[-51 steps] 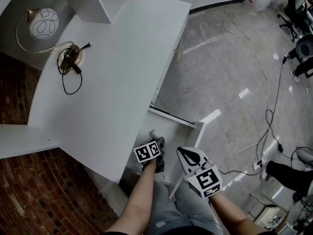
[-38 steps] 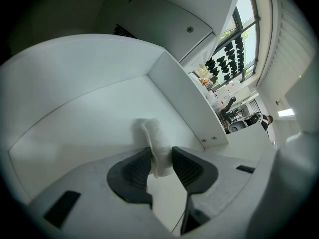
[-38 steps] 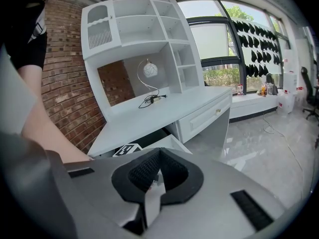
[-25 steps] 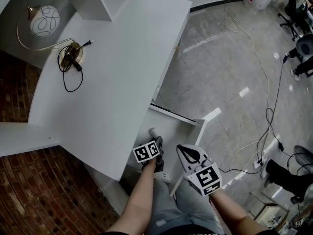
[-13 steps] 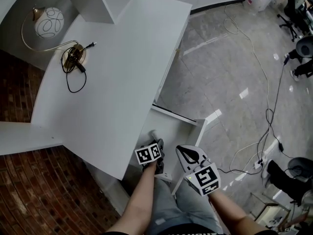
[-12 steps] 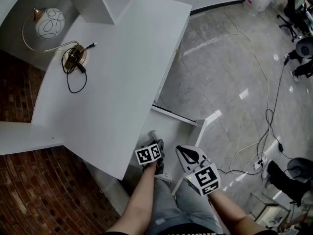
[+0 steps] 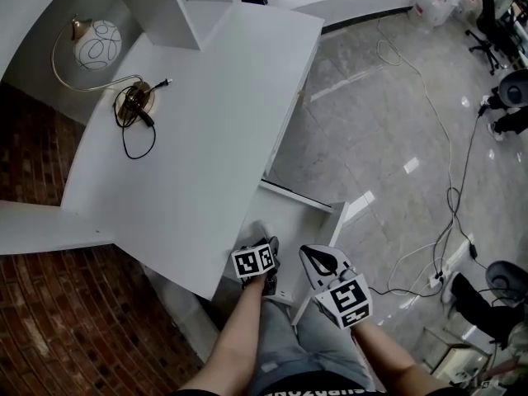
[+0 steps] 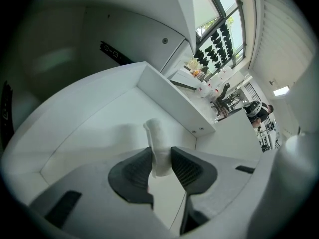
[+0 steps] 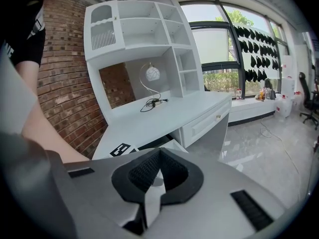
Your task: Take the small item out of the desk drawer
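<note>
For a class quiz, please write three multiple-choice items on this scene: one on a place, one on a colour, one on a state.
1. Where does the lamp stand? A) on the floor B) on the desk top C) on a chair
2. What colour is the small item in the left hand-held gripper? A) white B) red C) black
3. The desk drawer is: A) shut B) open C) taken out
Answers: 1 B: its base sits on the desk top. 2 A: the item pressed between the jaws is white. 3 B: it juts out under the desk top.
</note>
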`<state>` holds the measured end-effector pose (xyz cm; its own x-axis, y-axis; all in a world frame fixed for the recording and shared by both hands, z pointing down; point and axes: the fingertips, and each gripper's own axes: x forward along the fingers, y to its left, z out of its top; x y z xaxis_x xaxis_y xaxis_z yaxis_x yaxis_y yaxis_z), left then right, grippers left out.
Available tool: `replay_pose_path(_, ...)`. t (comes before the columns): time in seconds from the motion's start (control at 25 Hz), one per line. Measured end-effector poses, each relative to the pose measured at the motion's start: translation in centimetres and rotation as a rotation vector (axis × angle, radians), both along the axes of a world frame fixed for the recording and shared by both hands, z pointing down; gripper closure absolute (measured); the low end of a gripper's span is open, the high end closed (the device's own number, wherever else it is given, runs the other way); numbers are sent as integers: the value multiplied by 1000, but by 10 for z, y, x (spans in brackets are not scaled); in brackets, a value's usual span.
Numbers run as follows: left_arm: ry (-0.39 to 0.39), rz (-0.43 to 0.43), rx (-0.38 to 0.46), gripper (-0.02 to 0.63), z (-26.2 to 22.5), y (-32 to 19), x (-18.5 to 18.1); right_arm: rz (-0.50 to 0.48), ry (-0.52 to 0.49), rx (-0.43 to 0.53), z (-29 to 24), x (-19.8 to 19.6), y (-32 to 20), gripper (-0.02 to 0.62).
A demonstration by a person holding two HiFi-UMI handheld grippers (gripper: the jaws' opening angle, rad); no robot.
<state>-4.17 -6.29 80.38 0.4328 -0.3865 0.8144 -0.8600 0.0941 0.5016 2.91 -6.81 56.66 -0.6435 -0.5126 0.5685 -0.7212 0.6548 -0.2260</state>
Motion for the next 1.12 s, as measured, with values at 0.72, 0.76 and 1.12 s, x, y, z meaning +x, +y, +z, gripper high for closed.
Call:
replay_pose_path(0.72, 8, 36, 43, 480, -50, 14, -11, 35, 1, 11, -33, -7, 14, 597)
replay_pose_path(0.76, 8, 36, 44, 479, -52, 16, -12, 36, 1, 13, -35, -7, 15, 597)
replay_pose_path(1.12, 1, 61, 61, 479, -75, 27, -13, 51, -2, 28, -54, -5, 24, 597)
